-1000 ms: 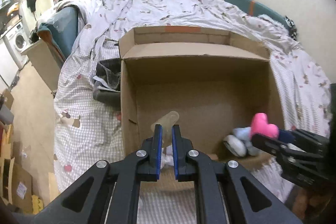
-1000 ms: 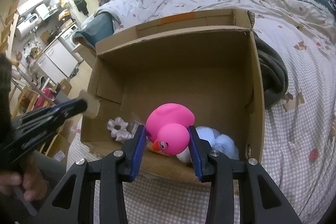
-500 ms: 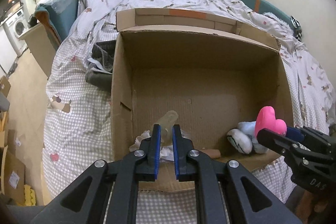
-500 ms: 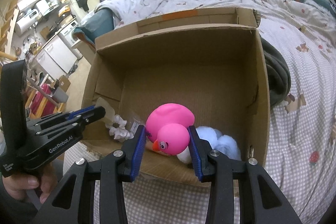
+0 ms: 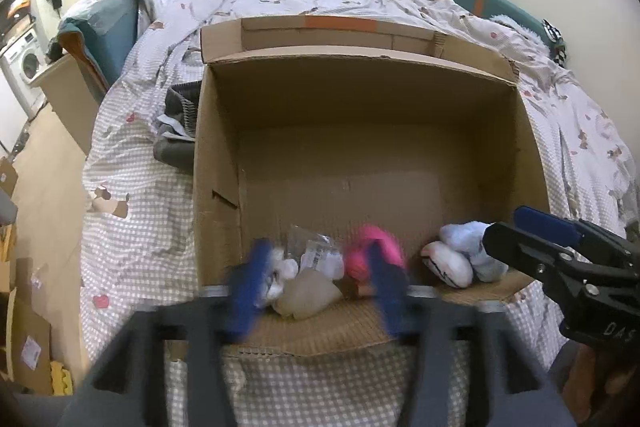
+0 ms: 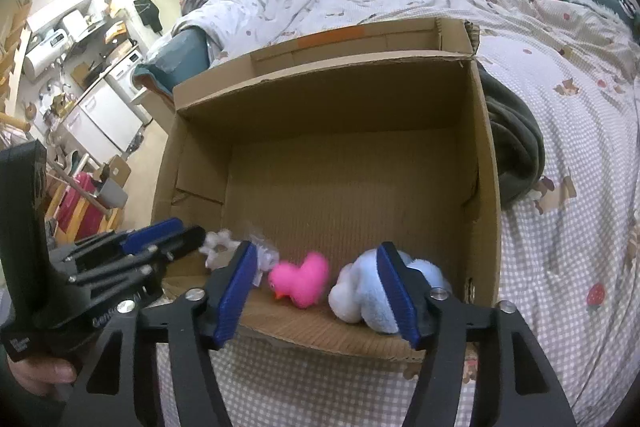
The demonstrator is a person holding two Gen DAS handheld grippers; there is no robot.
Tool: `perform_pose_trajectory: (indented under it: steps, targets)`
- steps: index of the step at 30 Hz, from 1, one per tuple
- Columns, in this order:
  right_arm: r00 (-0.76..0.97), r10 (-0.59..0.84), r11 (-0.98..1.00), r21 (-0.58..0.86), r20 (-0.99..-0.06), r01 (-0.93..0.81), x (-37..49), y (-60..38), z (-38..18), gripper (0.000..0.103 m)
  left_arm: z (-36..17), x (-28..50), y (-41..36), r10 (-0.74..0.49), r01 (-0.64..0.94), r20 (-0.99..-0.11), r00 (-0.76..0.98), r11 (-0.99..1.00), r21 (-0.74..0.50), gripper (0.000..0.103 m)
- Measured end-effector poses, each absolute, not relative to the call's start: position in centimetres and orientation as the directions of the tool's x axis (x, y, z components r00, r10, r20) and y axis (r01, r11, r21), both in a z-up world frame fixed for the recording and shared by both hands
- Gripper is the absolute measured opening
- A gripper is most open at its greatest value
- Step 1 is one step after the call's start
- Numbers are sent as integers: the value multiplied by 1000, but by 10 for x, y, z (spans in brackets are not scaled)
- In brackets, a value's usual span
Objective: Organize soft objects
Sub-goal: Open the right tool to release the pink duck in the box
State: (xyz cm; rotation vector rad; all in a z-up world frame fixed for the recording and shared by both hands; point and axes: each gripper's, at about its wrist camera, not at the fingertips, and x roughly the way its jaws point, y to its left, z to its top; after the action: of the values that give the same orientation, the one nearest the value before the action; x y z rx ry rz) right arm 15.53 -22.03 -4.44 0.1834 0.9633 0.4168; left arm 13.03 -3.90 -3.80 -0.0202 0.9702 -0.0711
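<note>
Opening both grippers over box on bed. Left gripper, bottom centre of left view, blurred, jaws spreading; beige item between them, loose, pads clear of it. Right gripper, bottom centre of right view, jaws spreading, gripping nothing. Pink duck released, lying on box floor near front wall, between blue pads. Blue-white plush just right of duck, partly behind right pad. White scrunchie left of duck.
</note>
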Motion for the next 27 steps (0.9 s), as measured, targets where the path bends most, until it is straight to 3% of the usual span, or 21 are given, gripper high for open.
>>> perform_pose_trajectory:
  steps: [7, 27]
  targets:
    - [494, 417, 909, 354, -763, -220, 160, -231, -48, 76, -35, 128, -40, -38, 36, -808, 588, 999, -21, 73]
    - [516, 388, 921, 336, -764, -194, 153, -237, -45, 76, -26, 116, -29, -21, 14, -788, 616, 1000, -16, 73]
